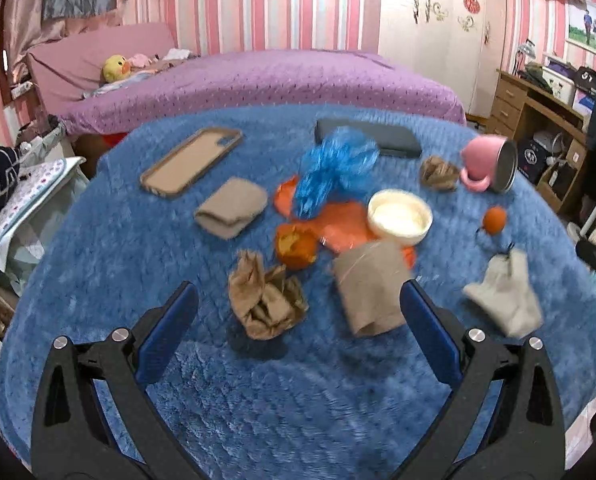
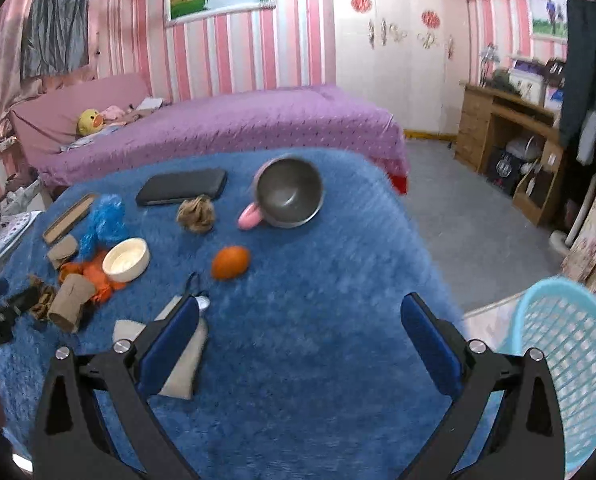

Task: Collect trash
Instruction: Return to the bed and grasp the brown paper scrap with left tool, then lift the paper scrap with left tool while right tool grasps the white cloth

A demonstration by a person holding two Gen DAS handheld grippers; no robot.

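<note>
My left gripper (image 1: 298, 300) is open above the blue fluffy table (image 1: 257, 400). A crumpled brown paper wad (image 1: 267, 300) lies between its fingers, and a cardboard tube (image 1: 372, 288) lies by the right finger. Orange peel (image 1: 295, 246), an orange wrapper (image 1: 340, 224) and a crumpled blue plastic bag (image 1: 334, 166) lie farther back. Another brown paper wad (image 2: 195, 213) rests near the pink mug (image 2: 287, 196). My right gripper (image 2: 300, 320) is open and empty over bare cloth, with a small orange (image 2: 230, 262) ahead of it.
A white bowl (image 1: 400, 218), phone case (image 1: 191, 160), dark phone (image 1: 386, 136), folded brown pouch (image 1: 231, 208) and grey drawstring pouch (image 1: 504, 292) share the table. A light blue mesh basket (image 2: 570, 364) stands on the floor at the right. A purple bed (image 2: 225, 128) lies behind.
</note>
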